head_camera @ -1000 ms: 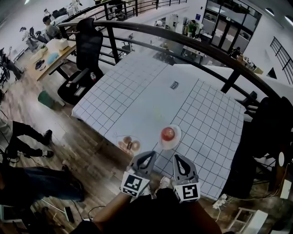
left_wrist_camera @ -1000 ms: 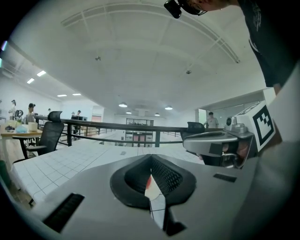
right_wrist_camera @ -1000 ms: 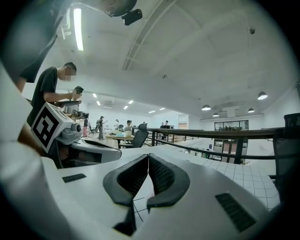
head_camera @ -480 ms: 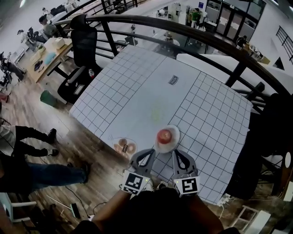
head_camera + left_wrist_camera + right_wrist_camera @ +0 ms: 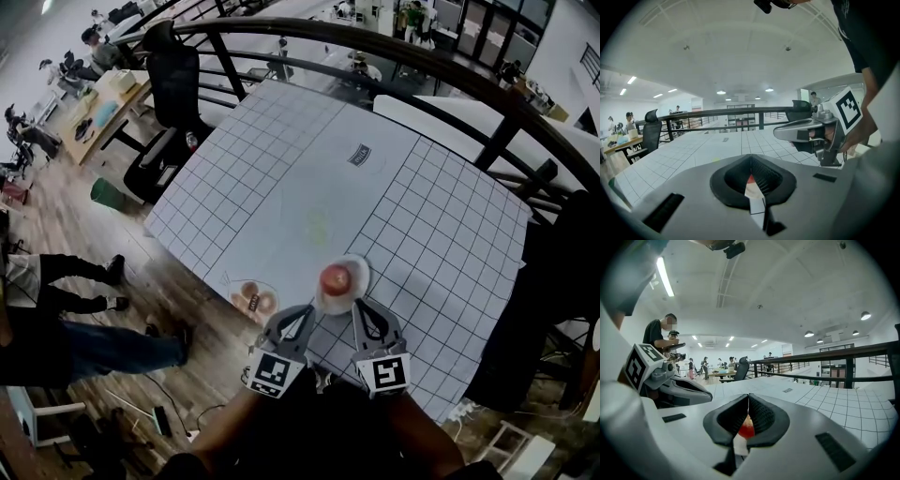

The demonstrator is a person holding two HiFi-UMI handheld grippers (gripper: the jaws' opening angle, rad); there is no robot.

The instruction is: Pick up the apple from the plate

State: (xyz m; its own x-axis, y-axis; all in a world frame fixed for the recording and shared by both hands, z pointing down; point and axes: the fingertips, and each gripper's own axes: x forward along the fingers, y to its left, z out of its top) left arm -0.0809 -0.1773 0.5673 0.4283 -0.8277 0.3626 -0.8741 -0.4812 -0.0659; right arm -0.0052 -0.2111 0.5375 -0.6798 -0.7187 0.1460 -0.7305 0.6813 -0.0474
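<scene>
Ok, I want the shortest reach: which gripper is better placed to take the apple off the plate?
Right, narrowly. The right gripper points at the near rim of the plate with the apple straight ahead; the left gripper aims at its left edge. Both are shut, so open first.

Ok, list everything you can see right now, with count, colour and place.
table: one, white with dark grid, centre
plate: one, white, table's near edge
apple: one, red, on the plate
small dish: one, pale, left of the plate, brown pieces on it
label: one, dark, far part of the table
office chair: one, black, beyond the table's left corner
railing: one, black, behind the table
left gripper: one, grey, shut, empty, near the plate
right gripper: one, grey, shut, empty, near the plate
</scene>
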